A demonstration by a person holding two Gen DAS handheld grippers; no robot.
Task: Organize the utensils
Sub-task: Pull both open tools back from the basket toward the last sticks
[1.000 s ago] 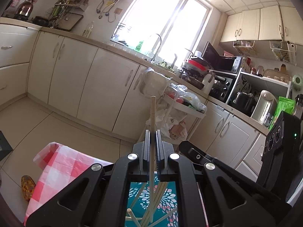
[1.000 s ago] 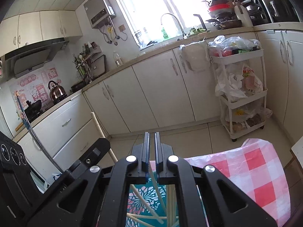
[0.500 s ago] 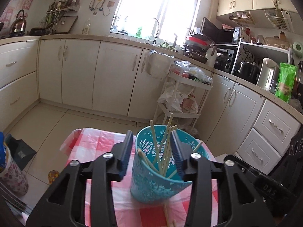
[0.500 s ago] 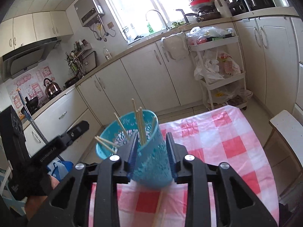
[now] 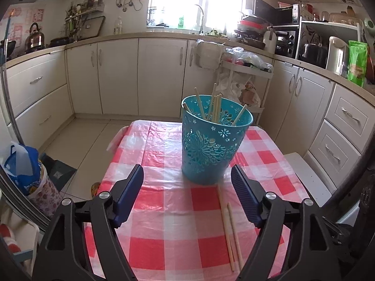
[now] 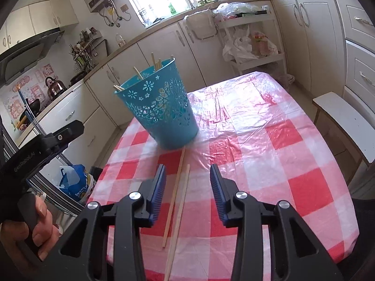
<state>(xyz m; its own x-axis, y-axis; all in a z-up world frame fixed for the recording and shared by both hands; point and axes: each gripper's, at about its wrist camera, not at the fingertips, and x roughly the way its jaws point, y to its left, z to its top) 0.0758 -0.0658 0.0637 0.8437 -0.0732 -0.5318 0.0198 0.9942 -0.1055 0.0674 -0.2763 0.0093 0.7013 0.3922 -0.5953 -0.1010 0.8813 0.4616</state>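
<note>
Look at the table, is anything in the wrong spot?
Yes. Two chopsticks lie loose on the tablecloth in front of the blue basket, while the other chopsticks stand inside it. Both grippers, left and right, are open and empty.

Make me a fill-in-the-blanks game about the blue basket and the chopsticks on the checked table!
1. The basket is colored ____.
2. The number of chopsticks lying loose on the tablecloth is ____.
3. The left gripper and right gripper both have their jaws ____.
4. The tablecloth's squares are white and ____.

Missing words: blue; two; open; red
</note>
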